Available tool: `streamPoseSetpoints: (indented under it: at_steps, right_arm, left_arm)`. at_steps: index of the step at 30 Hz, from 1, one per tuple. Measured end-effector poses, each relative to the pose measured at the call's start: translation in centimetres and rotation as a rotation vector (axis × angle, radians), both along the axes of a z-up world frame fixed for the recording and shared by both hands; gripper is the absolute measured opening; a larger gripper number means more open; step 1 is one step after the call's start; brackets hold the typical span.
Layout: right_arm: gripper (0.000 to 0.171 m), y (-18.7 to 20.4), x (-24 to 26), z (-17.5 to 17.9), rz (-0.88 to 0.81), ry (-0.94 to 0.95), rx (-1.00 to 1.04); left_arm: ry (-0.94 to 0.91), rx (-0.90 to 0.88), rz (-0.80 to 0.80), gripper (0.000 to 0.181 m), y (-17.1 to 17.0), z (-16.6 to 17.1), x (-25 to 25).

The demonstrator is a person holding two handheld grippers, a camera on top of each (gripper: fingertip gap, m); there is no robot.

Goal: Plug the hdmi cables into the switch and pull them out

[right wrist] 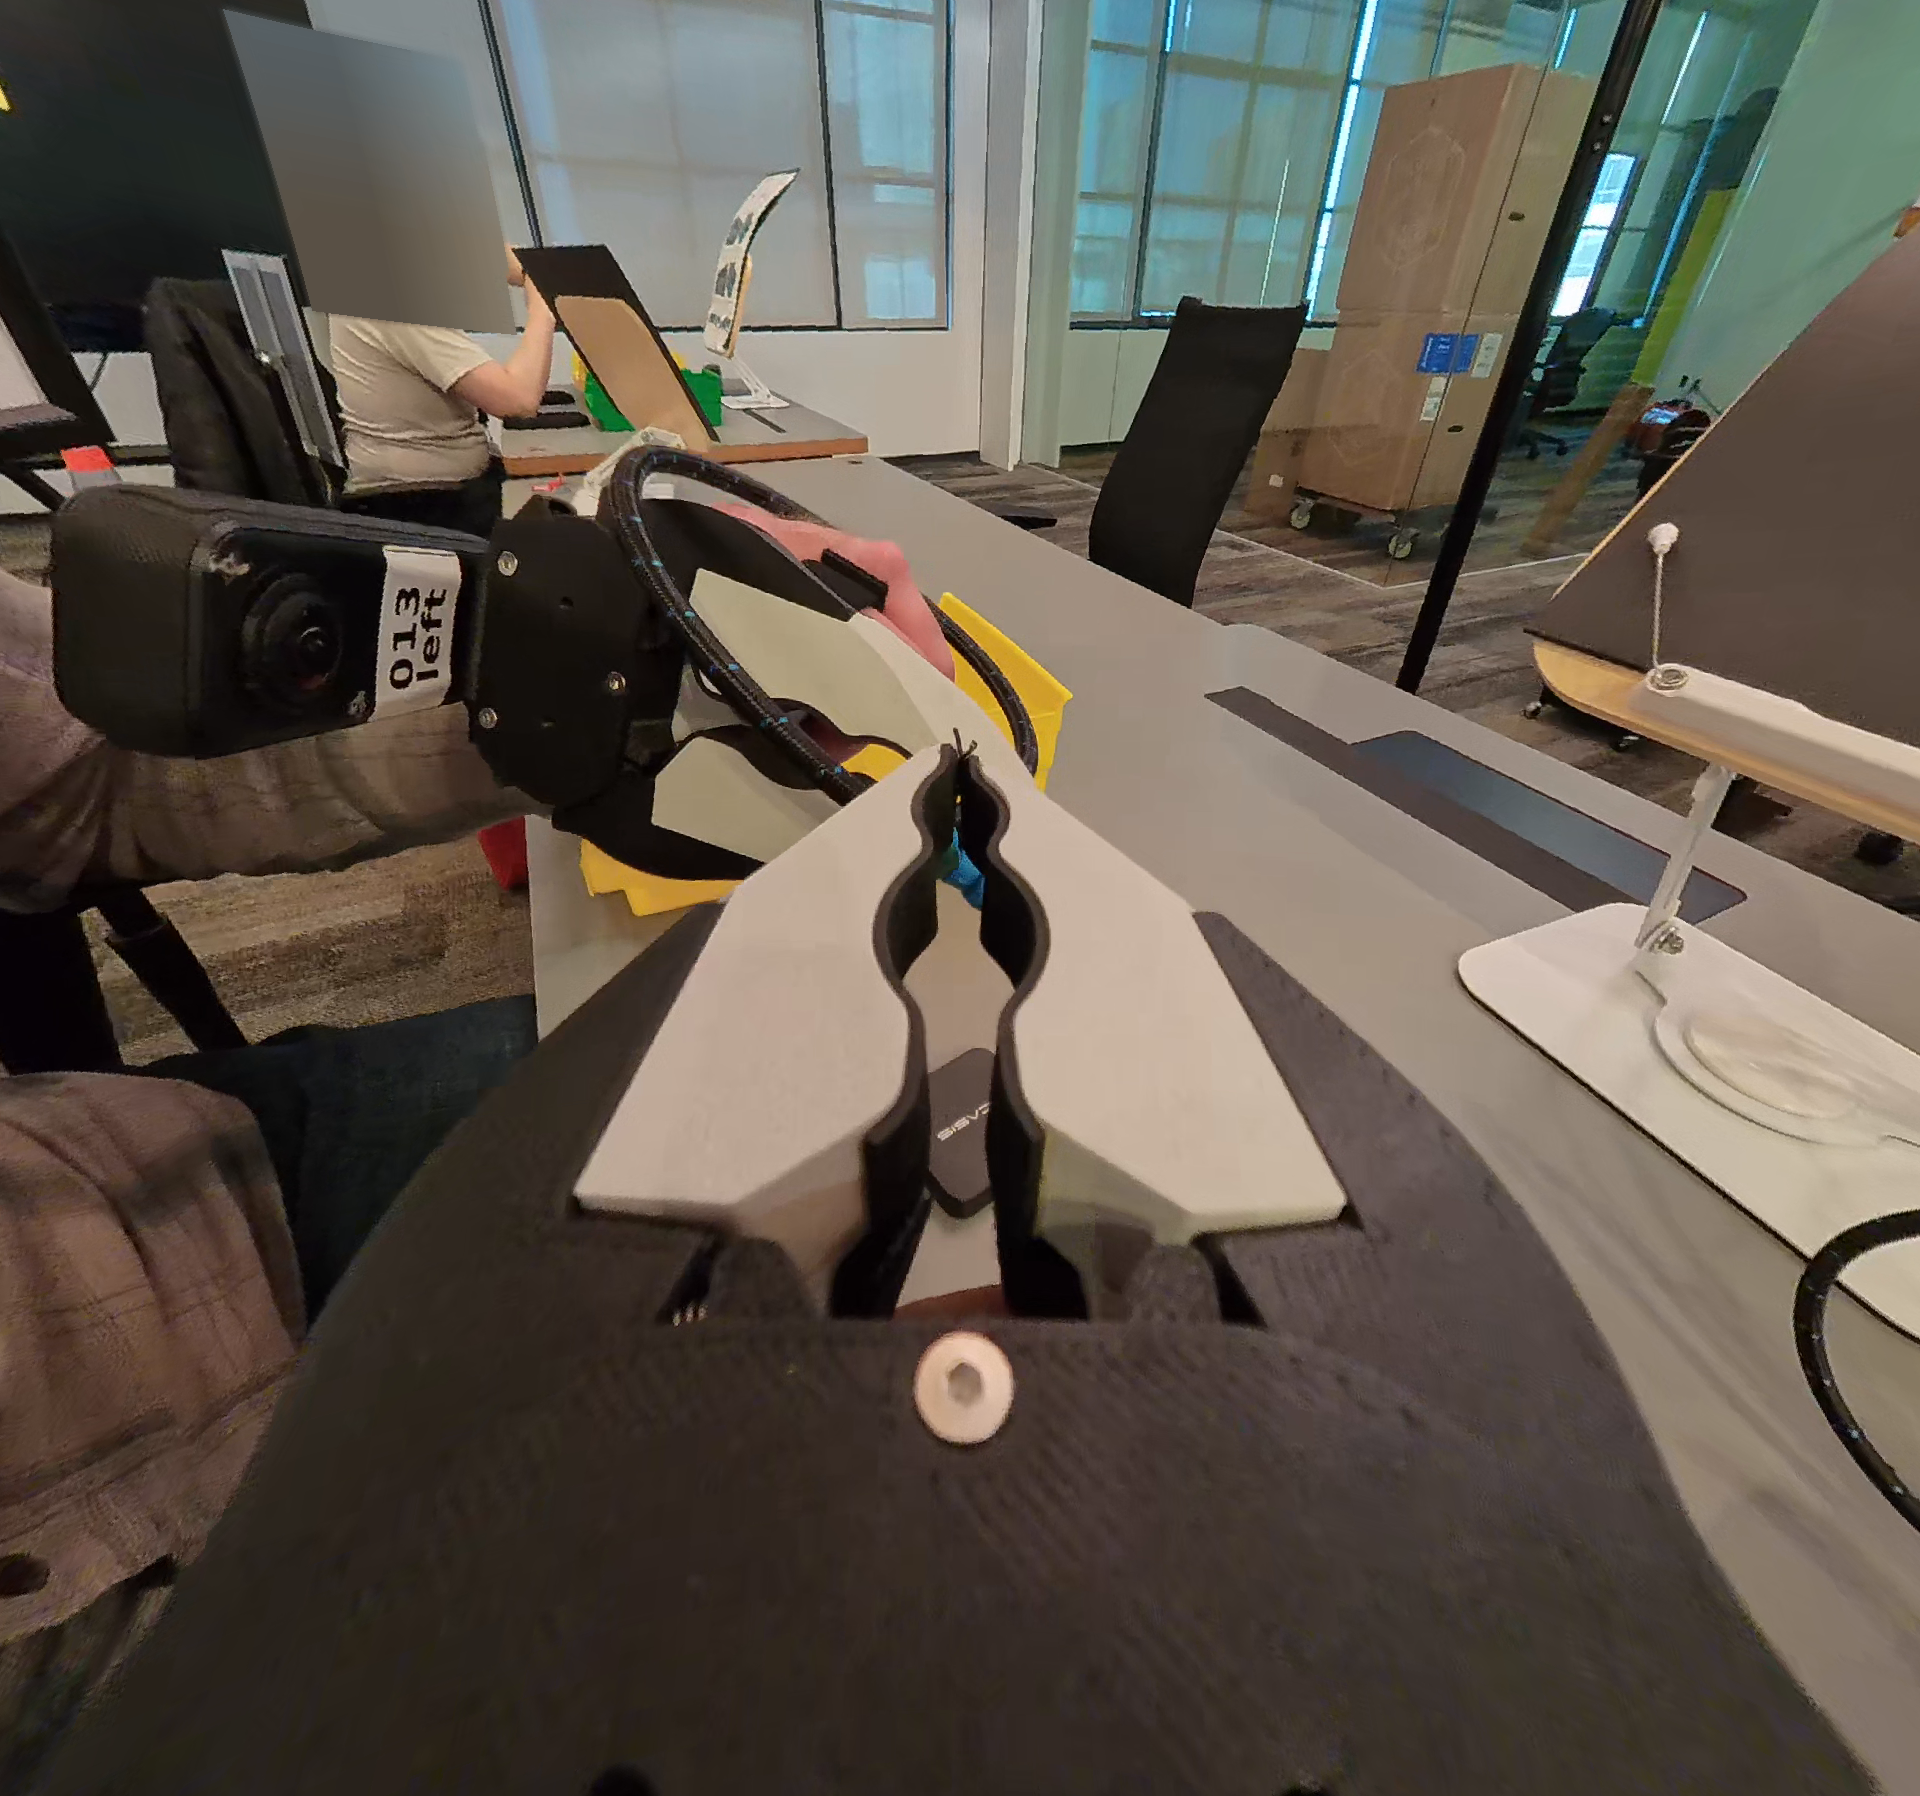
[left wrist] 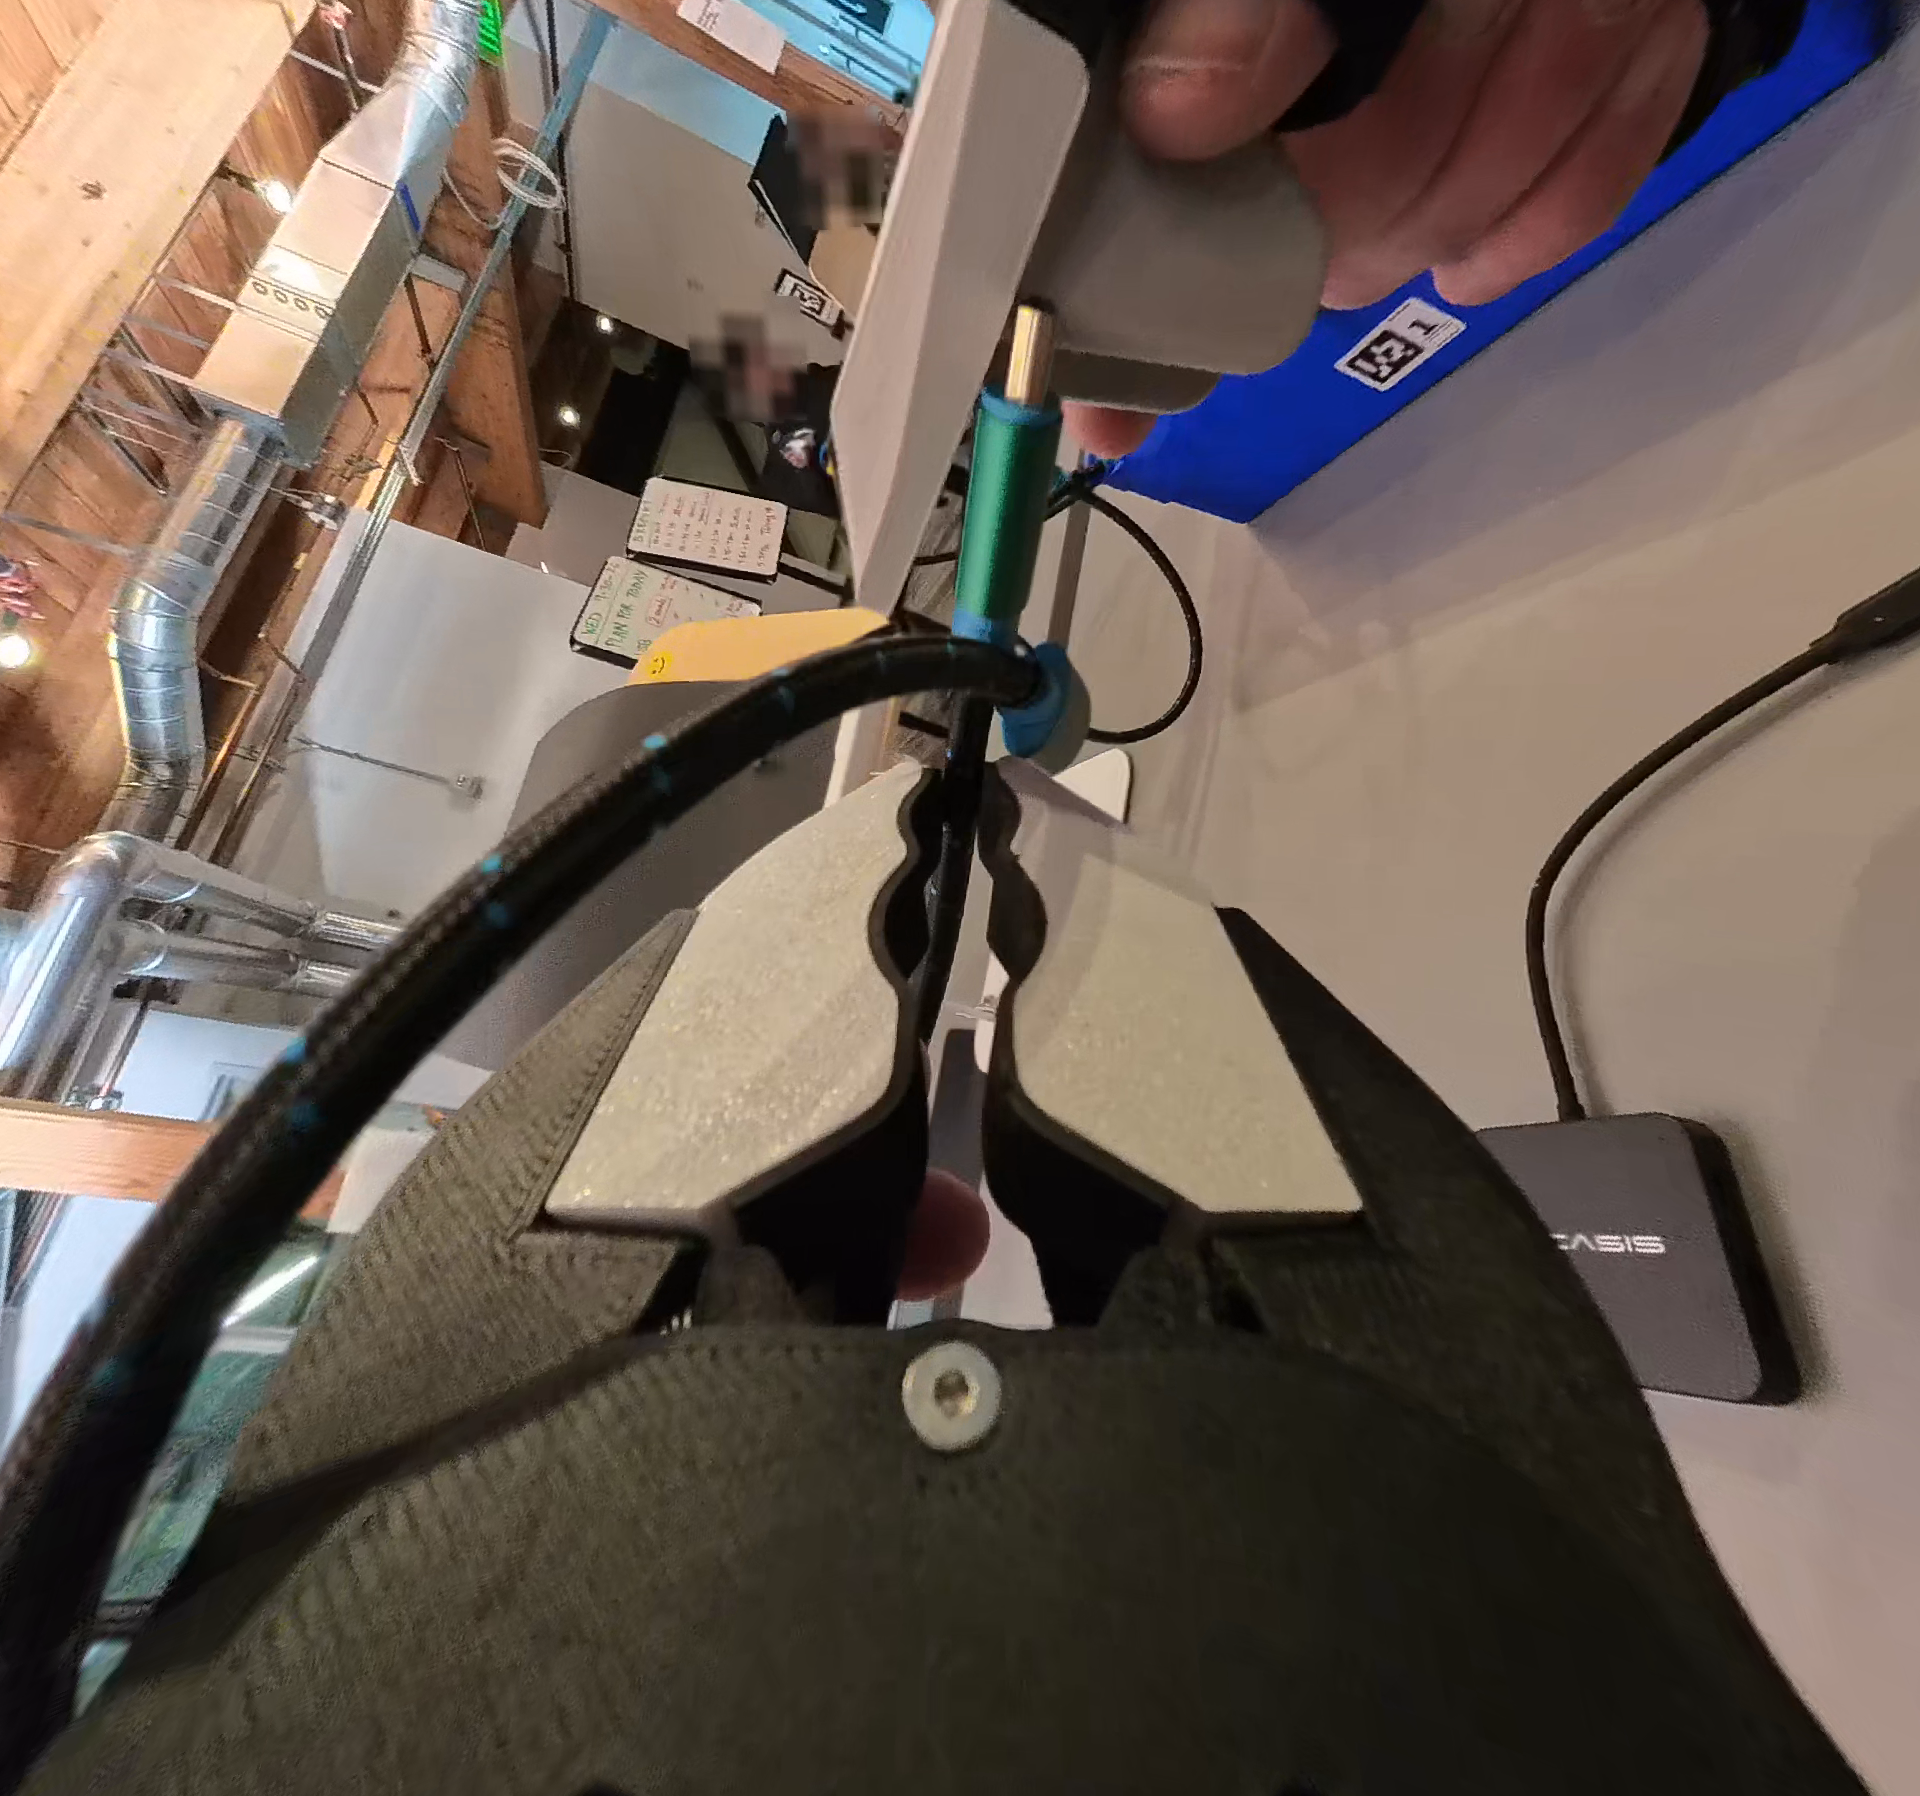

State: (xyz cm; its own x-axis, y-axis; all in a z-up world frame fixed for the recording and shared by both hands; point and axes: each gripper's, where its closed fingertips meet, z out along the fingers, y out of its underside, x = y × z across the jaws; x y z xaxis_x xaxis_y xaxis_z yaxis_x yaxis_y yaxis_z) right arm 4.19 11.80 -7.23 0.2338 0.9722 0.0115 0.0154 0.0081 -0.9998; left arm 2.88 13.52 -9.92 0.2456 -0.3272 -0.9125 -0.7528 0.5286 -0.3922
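My left gripper (left wrist: 961,801) is shut on a black braided HDMI cable (left wrist: 665,759), just behind its green plug (left wrist: 1006,499). The plug's metal tip (left wrist: 1031,346) sits between my right gripper's white fingers (left wrist: 966,240). In the right wrist view my right gripper (right wrist: 958,770) is shut on the plug, whose blue collar (right wrist: 969,882) shows between the jaws. The left gripper (right wrist: 894,749) meets it from the left, with the cable looped over it. The dark grey switch (left wrist: 1631,1247) lies on the grey table and also shows through the finger gap (right wrist: 961,1123).
A gloved hand (left wrist: 1455,136) is close behind the right gripper's fingers. A thin black lead (left wrist: 1558,915) runs from the switch. A blue board (left wrist: 1558,292) and a yellow bin (right wrist: 1029,686) are nearby. A white stand base (right wrist: 1621,1019) and another cable loop (right wrist: 1829,1351) lie to the right. Only a small space, under 4 cm, lies between the two pairs of fingers.
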Motion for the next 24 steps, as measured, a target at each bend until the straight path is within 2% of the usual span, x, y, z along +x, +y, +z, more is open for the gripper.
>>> streamPoseSetpoints:
  at_steps: [4, 11, 19, 24]
  right_arm:
    - [0.0, 0.1, 0.4, 0.6, -0.004, 0.034, -0.005]
    - [0.008, 1.0, 2.0, 1.8, -0.037, 0.086, -0.007]
    - [0.009, -1.5, 0.8, 2.6, 0.039, 0.039, 0.167]
    - [0.01, -2.7, -0.1, 2.6, 0.026, -0.038, 0.347]
  left_arm:
    - [-0.043, -0.056, -0.035, 0.006, -0.4, 0.0, 0.2]
    - [-0.296, -0.322, -0.177, 0.006, -1.2, 1.2, 0.0]
    - [-0.54, -0.846, -0.566, 0.006, -5.1, 1.4, 0.7]
    - [-0.615, -1.037, -0.697, 0.006, -6.2, 0.9, 0.6]
